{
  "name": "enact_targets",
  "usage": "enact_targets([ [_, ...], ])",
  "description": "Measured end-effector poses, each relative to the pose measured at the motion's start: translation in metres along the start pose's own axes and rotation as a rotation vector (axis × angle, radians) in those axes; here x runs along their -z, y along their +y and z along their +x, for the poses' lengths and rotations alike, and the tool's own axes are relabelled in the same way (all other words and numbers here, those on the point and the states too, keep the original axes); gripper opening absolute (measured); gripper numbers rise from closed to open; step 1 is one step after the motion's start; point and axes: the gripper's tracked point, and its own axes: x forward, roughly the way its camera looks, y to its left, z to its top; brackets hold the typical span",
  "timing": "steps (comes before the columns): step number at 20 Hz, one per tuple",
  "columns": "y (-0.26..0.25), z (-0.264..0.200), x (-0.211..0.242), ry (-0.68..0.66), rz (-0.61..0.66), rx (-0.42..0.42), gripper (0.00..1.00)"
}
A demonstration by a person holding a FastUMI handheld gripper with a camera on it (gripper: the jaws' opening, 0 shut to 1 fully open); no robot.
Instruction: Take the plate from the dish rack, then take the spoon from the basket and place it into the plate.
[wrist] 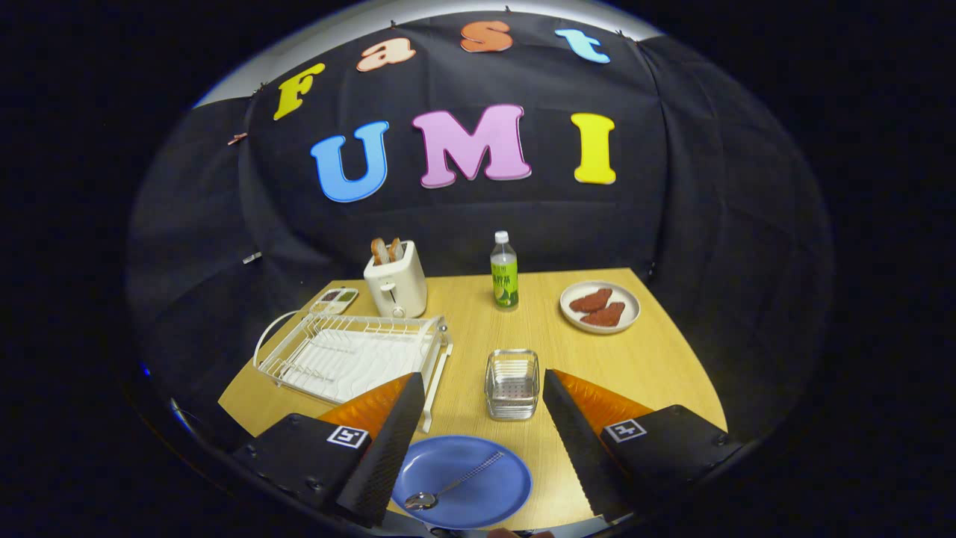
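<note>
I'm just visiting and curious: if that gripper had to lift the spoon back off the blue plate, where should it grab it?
Probably mid-handle. The spoon lies flat on the blue plate, bowl near the plate's close rim, its thin handle slanting away toward the wire basket. Coming from above with the fingers either side of the handle suits it. The gripper is open, holding nothing.

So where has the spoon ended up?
The spoon lies on the blue plate, between the open tongs and just in front of the little metal basket.
</note>
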Motion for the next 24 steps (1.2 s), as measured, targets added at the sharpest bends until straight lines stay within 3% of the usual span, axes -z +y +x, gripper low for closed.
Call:
enact_targets([
  [6, 0.016, -0.035, -0.094, -0.242, -0.050, 0.031, 0.99],
  [10, 0.026, -0.058, -0.125, -0.332, -0.061, 0.057, 0.99],
  [18, 0.049, -0.074, -0.115, -0.357, -0.022, 0.083, 0.99],
  [24, 0.082, -0.072, -0.103, -0.332, -0.051, 0.031, 0.99],
])
